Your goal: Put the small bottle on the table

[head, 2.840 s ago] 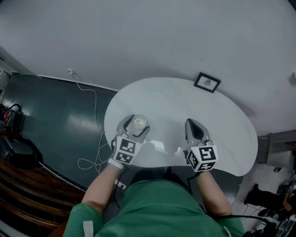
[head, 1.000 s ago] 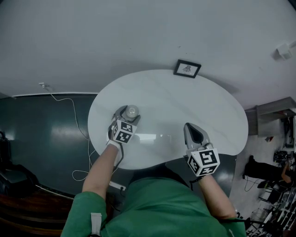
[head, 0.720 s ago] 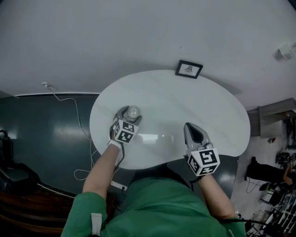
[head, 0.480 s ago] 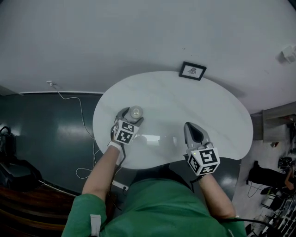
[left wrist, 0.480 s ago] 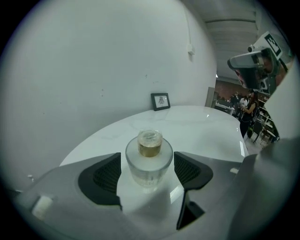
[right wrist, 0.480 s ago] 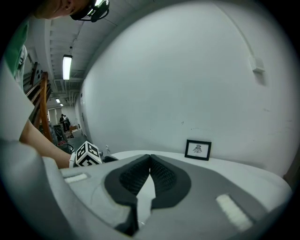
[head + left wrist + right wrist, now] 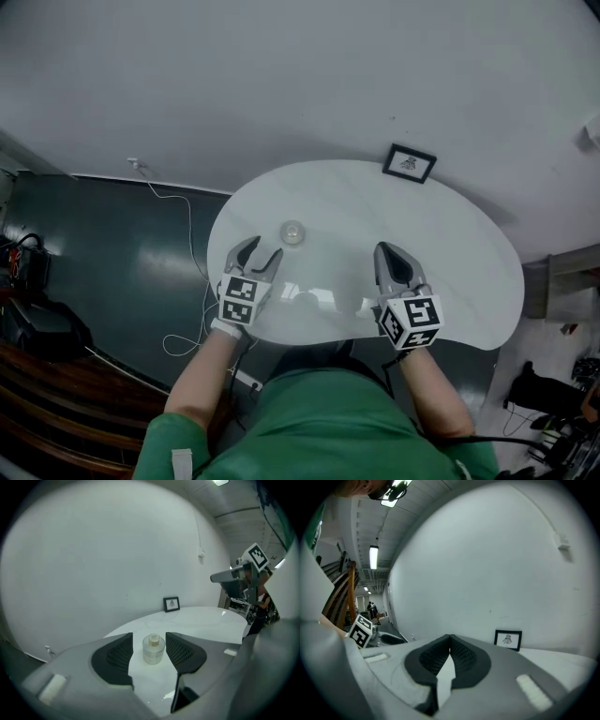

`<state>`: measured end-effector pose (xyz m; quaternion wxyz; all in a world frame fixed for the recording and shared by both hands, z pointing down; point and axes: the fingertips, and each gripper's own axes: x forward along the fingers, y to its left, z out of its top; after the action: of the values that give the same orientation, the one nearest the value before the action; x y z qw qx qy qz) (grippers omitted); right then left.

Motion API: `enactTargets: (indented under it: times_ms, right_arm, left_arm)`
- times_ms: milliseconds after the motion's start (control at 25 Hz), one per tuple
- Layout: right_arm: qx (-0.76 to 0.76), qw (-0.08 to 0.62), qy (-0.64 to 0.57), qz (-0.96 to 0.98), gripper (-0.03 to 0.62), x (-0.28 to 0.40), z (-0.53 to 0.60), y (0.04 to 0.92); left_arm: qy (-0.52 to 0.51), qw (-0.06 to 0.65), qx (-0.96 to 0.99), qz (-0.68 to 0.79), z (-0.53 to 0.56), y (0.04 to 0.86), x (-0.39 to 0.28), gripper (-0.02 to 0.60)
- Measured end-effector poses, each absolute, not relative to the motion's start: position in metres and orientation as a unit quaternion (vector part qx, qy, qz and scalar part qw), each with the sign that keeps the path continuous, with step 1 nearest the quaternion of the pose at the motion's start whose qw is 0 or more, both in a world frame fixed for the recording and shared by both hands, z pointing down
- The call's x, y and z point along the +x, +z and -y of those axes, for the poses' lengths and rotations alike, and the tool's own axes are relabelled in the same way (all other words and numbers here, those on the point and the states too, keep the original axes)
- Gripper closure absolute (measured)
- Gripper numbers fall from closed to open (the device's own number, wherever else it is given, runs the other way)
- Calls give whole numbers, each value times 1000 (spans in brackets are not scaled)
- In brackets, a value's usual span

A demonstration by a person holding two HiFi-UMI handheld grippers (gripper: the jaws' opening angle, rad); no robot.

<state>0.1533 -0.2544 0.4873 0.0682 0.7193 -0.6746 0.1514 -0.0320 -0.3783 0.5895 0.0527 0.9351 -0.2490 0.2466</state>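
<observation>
**One small bottle, down on the table**

One bottle [image 7: 293, 232] stands upright on the table [image 7: 403, 202], in its left part, a little way in from the left edge. It looks like clear glass with a pale cap. I think it is light, hard and smooth, so it could slip or break. The best place to hold it is the round body under the neck, one pad on each side.

The left claw [image 7: 263, 248] has just been closing a bit but is partly open and holds nothing. The bottle is just past its tips. The right claw [image 7: 386, 247] is pressed together and empty.

The table is white, shiny and round-edged. A picture [image 7: 409, 163] leans at its far edge against a plain wall [image 7: 281, 84]. The floor [image 7: 112, 253] is dark, with a cord [image 7: 185, 202] on it.
</observation>
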Motion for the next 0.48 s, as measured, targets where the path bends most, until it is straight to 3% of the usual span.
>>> enactTargets:
  times_ms: [280,480]
  right_arm:
    - [705,31,88,703,591,150,272,433]
    - [686,11,54,726,591,144,279,399]
  left_arm:
    - [155,63,934,317,358,505,-44,517]
    - [100,55,922,370,357,443,-52,561]
